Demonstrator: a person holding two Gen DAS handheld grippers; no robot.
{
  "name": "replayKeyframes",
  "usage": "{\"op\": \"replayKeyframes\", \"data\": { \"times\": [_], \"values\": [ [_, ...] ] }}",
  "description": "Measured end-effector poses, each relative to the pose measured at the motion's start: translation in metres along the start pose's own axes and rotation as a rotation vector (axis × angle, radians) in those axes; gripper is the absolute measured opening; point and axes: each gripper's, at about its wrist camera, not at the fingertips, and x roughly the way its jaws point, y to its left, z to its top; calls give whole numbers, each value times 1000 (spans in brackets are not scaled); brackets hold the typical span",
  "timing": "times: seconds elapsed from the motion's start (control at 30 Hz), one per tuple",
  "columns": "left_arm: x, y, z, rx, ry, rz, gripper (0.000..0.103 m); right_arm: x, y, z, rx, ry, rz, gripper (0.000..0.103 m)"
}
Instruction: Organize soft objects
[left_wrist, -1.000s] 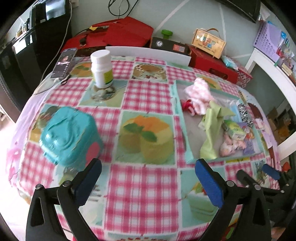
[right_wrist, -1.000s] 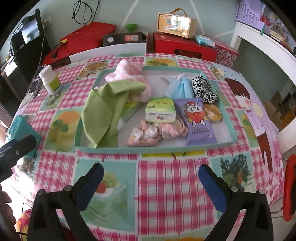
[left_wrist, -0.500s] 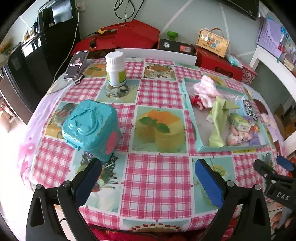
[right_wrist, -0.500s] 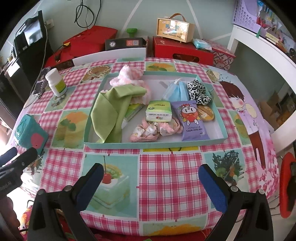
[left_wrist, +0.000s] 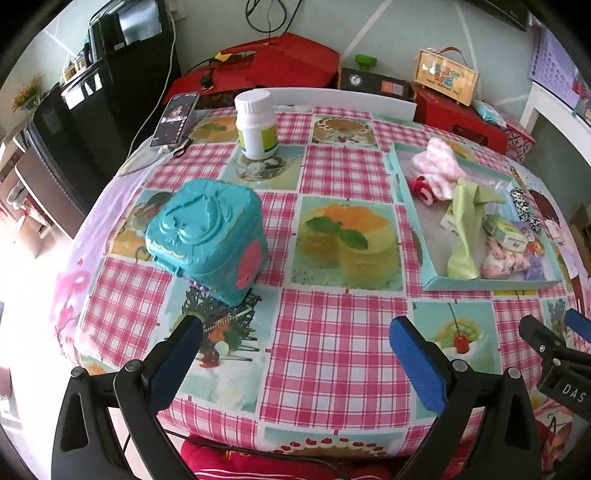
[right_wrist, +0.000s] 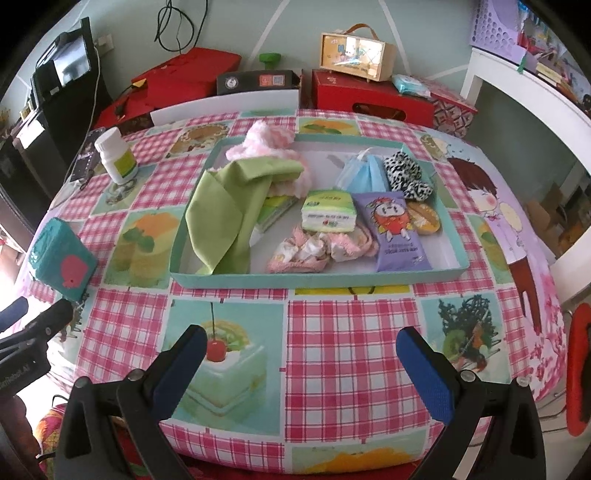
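Observation:
A teal tray (right_wrist: 317, 279) on the checked tablecloth holds soft things: a green cloth (right_wrist: 225, 214), a pink fluffy sock (right_wrist: 269, 140), a tissue pack (right_wrist: 327, 210), a purple wipes pack (right_wrist: 397, 232), a blue mask (right_wrist: 364, 175), a leopard scrunchie (right_wrist: 404, 173) and a pink crumpled cloth (right_wrist: 314, 251). The tray also shows in the left wrist view (left_wrist: 480, 284). My right gripper (right_wrist: 301, 350) is open and empty, over the table's near edge in front of the tray. My left gripper (left_wrist: 295, 343) is open and empty, near a teal box (left_wrist: 208, 236).
A white pill bottle (left_wrist: 256, 123) and a phone (left_wrist: 173, 118) stand at the table's far left. Red boxes (right_wrist: 369, 98) and a wooden case (right_wrist: 356, 55) lie behind the table. A white shelf (right_wrist: 528, 96) stands at the right.
Both grippers have pulled back and up from the table, so more of the tabletop and its near edge shows. Both stayed open. Nothing on the table moved.

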Motion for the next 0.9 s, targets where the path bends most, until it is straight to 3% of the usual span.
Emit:
{"op": "replayKeyframes", "data": {
  "times": [0.33,0.9],
  "values": [
    [5,12,-2,-69,-3,37,101,6,14,-3,-56,-66,-10,103],
    [-4,-10,-4,45,-59,123,101,8,6,-2,-17,-68,4,103]
  ]
}}
